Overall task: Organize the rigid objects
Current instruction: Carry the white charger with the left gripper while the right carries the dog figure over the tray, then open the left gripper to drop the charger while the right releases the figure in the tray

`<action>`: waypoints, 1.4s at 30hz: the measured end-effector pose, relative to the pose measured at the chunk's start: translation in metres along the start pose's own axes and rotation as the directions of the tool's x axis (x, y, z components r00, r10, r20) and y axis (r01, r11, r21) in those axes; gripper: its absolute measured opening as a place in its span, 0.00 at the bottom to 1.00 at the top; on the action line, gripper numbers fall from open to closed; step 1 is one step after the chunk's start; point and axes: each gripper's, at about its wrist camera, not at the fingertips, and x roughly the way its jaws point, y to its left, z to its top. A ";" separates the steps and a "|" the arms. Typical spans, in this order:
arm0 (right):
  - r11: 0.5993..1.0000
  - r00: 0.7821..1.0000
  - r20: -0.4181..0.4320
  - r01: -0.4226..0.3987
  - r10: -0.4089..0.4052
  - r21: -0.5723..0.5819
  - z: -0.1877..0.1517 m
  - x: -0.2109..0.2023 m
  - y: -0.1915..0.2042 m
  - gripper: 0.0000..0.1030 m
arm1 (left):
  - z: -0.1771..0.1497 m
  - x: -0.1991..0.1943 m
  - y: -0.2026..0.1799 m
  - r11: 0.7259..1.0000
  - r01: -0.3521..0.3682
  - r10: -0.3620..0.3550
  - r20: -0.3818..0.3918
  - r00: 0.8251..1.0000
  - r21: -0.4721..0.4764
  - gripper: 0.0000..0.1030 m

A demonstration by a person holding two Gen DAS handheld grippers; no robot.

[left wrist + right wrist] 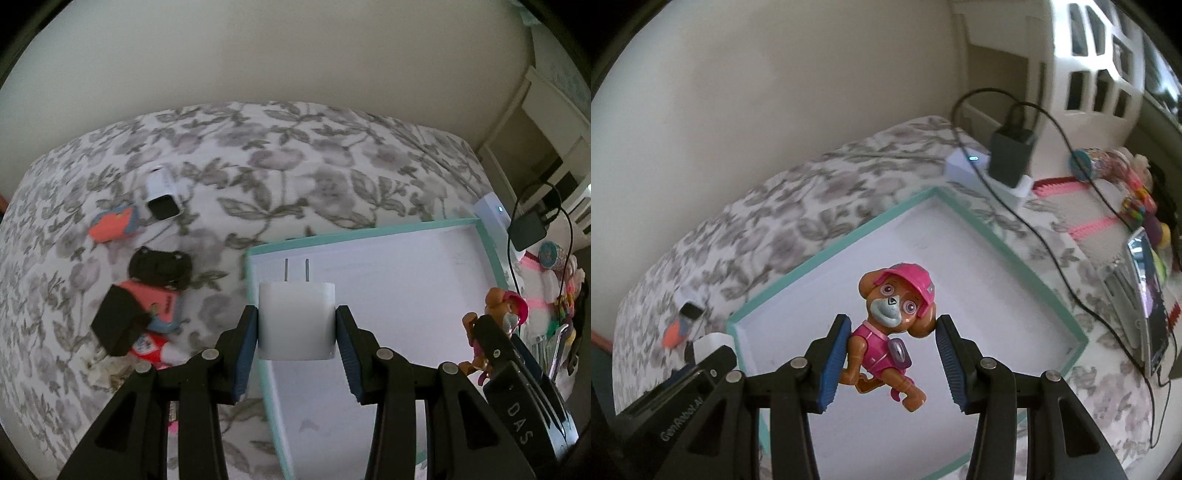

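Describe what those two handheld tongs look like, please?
Both tongs, left and right, look alike: black plastic arms with silver rivets, ending in ribbed blue pads. One body carries white lettering, partly readable. No cables, hands or sleeves show.

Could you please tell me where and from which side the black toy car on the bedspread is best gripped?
I would grip the black toy car across its narrow body, coming from above: it lies flat, its long sides exposed, though the pink case sits close beside it.

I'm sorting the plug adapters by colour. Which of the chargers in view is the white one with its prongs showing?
The white charger clamped in the left gripper, two prongs pointing away over the teal-rimmed tray. The black charger on the bedspread is dark.
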 end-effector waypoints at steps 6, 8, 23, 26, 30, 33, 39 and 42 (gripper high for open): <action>1.000 0.999 -0.026 0.030 -0.030 0.002 0.001 0.013 -0.007 0.49 | -0.001 0.020 -0.011 1.000 0.005 -0.005 -0.030 1.000 0.012 0.43; 0.999 0.998 -0.043 0.038 -0.038 -0.006 -0.001 0.018 -0.006 0.49 | -0.003 0.027 -0.012 1.000 0.005 -0.005 -0.041 0.999 0.016 0.43; 0.998 0.992 -0.109 0.060 -0.061 -0.006 -0.006 0.033 -0.011 0.49 | -0.007 0.035 -0.005 1.000 0.013 -0.013 -0.055 0.998 -0.005 0.43; 0.997 0.990 -0.125 0.071 -0.071 -0.004 -0.008 0.037 -0.013 0.49 | -0.004 0.030 -0.003 1.000 0.013 -0.013 -0.041 0.999 -0.011 0.44; 0.996 0.988 -0.128 0.089 -0.088 0.002 -0.008 0.037 -0.016 0.50 | -0.002 0.021 0.000 1.000 -0.012 0.012 -0.017 1.000 -0.011 0.52; 0.995 0.988 -0.120 0.095 -0.095 -0.006 -0.007 0.035 -0.016 0.50 | -0.001 0.012 0.004 0.999 -0.047 0.047 0.005 0.999 0.003 0.53; 0.993 0.990 -0.088 0.105 -0.109 -0.051 -0.008 0.029 -0.009 0.69 | 0.001 -0.012 0.022 0.994 -0.107 0.107 0.065 0.992 -0.015 0.80; 0.991 0.991 -0.068 0.111 -0.117 -0.080 -0.007 0.024 -0.004 0.75 | 0.003 -0.034 0.035 0.990 -0.138 0.142 0.113 0.983 -0.044 0.84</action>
